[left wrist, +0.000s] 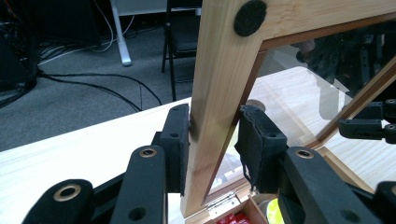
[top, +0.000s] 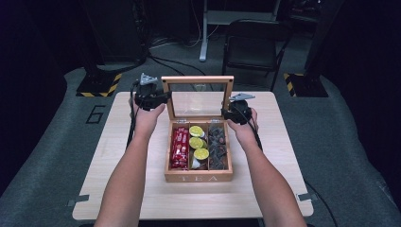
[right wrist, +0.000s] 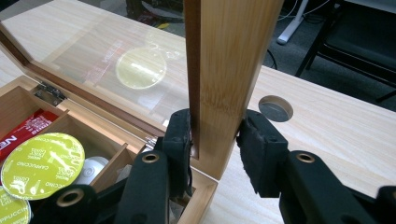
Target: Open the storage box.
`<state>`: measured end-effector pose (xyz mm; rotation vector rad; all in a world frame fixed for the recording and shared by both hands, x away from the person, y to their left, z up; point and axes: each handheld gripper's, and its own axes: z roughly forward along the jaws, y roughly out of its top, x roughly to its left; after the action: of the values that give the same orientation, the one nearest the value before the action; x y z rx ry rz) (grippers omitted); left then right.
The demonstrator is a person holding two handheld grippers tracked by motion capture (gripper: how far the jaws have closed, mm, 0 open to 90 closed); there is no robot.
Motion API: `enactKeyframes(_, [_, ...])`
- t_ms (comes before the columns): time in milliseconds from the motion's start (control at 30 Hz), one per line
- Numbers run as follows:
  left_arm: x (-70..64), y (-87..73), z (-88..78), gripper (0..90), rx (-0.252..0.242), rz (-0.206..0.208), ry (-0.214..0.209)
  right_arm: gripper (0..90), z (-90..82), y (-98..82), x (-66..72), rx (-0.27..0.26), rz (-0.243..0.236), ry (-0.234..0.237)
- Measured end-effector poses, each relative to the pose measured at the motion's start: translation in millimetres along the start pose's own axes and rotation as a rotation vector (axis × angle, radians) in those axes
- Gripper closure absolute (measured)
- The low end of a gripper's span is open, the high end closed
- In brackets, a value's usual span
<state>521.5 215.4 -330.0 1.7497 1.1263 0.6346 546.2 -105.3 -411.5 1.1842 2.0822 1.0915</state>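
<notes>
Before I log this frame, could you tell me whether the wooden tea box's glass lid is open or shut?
Open: the glass-paned wooden lid stands upright above the wooden tea box, exposing its three filled compartments.

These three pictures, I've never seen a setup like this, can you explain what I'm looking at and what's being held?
A person at a wooden table holds a hand-operated gripper in each hand. The high view looks down from above; the other two come from cameras riding on each gripper, looking along its black jaws. On the table stands an open tea box with red packets, yellow-green capsules and dark items. The left gripper and right gripper each straddle a side rail of the raised glass lid, which stands upright.
</notes>
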Motion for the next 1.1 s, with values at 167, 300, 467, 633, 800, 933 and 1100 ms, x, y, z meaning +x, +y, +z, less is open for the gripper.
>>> enactKeyframes(167, [0.0,0.0,1.2,64.2,0.001,-0.003,0.004,64.2,1.4,-0.3,-0.4,0.002,-0.003,0.000])
enactKeyframes(300, [0.7,-0.3,2.6,64.1,0.000,-0.016,0.003,64.5,1.6,-0.7,-1.5,0.006,0.018,0.009])
enactKeyframes(467, [0.7,-1.2,4.5,62.3,0.011,-0.014,0.002,64.6,2.4,0.4,-2.1,0.009,0.021,0.010])
enactKeyframes(633, [-0.6,-5.1,3.0,57.3,0.010,-0.003,-0.002,64.6,2.6,1.9,-3.2,0.019,0.011,0.014])
enactKeyframes(800, [0.3,-8.2,0.6,53.9,0.009,0.002,-0.004,64.7,2.5,2.9,-2.1,0.027,0.022,0.008])
enactKeyframes(933, [3.9,-11.3,-1.1,53.3,0.021,0.002,0.004,64.7,2.7,3.4,-2.6,0.031,0.019,0.009])
enactKeyframes(1100, [6.6,-15.2,-2.0,53.1,0.026,0.002,-0.005,64.8,5.3,4.6,-5.0,0.028,0.023,0.015])
